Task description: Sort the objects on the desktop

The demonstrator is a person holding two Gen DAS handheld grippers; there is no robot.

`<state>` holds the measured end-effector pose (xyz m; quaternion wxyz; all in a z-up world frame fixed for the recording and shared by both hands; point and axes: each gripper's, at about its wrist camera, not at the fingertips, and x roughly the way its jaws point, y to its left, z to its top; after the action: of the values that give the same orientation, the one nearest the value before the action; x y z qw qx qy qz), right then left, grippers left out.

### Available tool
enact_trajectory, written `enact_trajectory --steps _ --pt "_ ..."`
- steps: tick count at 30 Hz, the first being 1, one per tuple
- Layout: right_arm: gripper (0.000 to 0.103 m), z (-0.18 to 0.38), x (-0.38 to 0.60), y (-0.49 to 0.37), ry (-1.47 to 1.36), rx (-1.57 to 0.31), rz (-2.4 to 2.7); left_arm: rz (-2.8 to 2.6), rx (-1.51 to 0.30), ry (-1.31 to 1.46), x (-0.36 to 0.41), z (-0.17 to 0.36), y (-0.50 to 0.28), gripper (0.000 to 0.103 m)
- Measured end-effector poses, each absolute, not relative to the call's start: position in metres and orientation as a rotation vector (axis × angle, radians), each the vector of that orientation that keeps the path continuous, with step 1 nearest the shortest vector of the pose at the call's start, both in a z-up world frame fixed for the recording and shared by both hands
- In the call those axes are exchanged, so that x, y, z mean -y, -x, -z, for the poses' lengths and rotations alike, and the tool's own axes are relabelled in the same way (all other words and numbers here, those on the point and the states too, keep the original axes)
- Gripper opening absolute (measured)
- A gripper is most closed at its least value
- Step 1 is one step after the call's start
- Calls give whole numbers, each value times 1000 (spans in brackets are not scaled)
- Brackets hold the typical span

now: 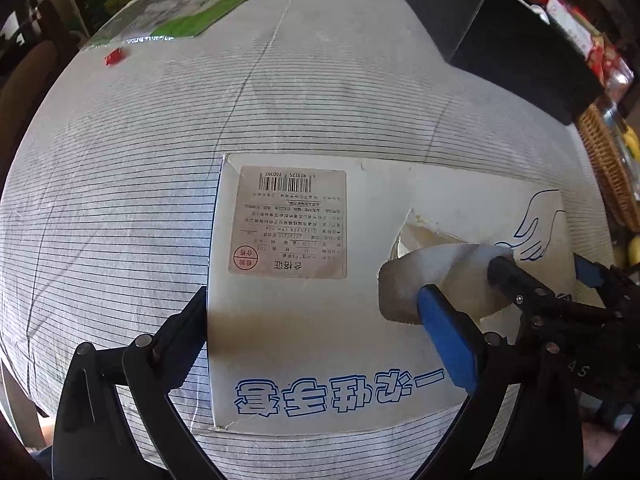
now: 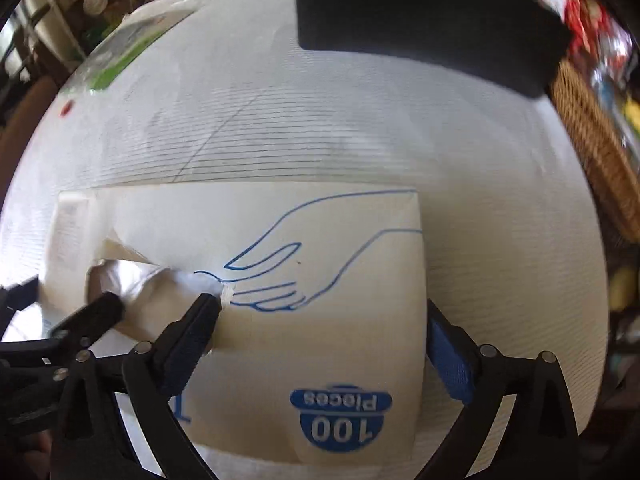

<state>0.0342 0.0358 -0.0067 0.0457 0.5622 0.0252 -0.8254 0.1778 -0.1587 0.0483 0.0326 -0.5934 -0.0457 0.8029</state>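
With the glove box (image 1: 320, 320) flat on the striped tablecloth (image 1: 160, 120), the left gripper (image 1: 320, 344) straddles it unclamped, and the right gripper (image 2: 320, 344), jaws wide, should tuck the protruding glove (image 1: 440, 280) inside before lifting.

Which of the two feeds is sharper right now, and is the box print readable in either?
Left wrist view: sharp; the box, its label and blue lettering read clearly, with the left claw casting a soft shadow on it. Right wrist view: motion-blurred and washed out; the black case and basket are smeared, only large print legible. Both bend the tablecloth stripes.
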Motion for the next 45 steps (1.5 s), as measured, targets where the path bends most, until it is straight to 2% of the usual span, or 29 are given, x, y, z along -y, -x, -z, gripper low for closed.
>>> enact_trajectory --steps 2,6,9,13,16,22,26,30,35,40,43,45 --pt "94 5 -38 -34 -1693 -47 2531 -2456 166 1827 163 -52 -177 99" --pt "94 -10 -48 -37 -1633 -27 2561 -2462 159 1753 156 -76 -176 99" --pt "94 -38 -59 -36 -1550 -20 2631 -2481 168 1655 144 -106 -164 99" --pt "94 -79 -79 -25 -1446 3 2708 -2513 166 1541 82 -137 -127 99" --pt "94 -113 -94 -11 -1364 -2 2753 -2519 174 1481 74 -166 -101 99" --pt "94 -181 -138 67 -1264 2 2813 -2497 127 1392 24 -225 12 99" --pt "94 -219 -169 160 -1264 -23 2830 -2468 99 1416 -4 -240 111 99" --pt "94 -218 -187 253 -1316 -54 2803 -2423 98 1501 -24 -217 205 99" --pt "94 -171 -211 355 -1462 9 2721 -2368 30 1640 -55 -162 302 99" --pt "94 -122 -219 409 -1564 -55 2655 -2308 -44 1758 -73 -109 347 100" --pt "94 -110 -218 421 -1564 -114 2647 -2320 -165 1774 -88 -100 358 103" --pt "94 -107 -214 424 -1549 -171 2657 -2304 -158 1802 -89 -99 363 103"
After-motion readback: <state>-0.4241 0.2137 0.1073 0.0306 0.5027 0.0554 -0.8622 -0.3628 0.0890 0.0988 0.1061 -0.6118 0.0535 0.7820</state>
